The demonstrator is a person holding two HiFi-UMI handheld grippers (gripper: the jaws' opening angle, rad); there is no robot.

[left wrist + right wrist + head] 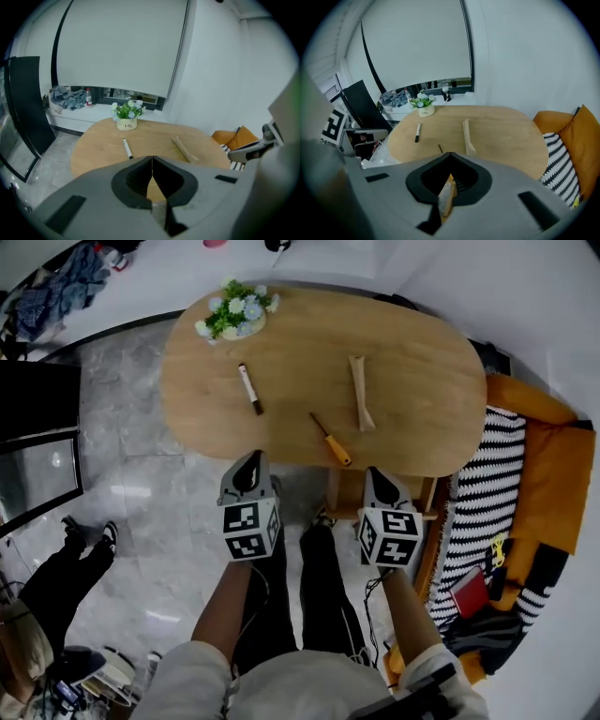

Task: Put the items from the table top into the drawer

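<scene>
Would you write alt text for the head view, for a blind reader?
A person's left gripper and right gripper, both shut, hover before an oval wooden table bearing a marker, screwdriver, wooden stick and flower pot.

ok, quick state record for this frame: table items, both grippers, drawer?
table: oval, wooden
items on it: flower pot at the far left end; marker; wooden strip; screwdriver, closest to the near edge
left gripper: shut, nothing held, by the table's near edge in the head view
right gripper: shut, nothing held, likewise by the near edge
drawer: cannot make one out
task state: all items on the table, none picked up yet
</scene>
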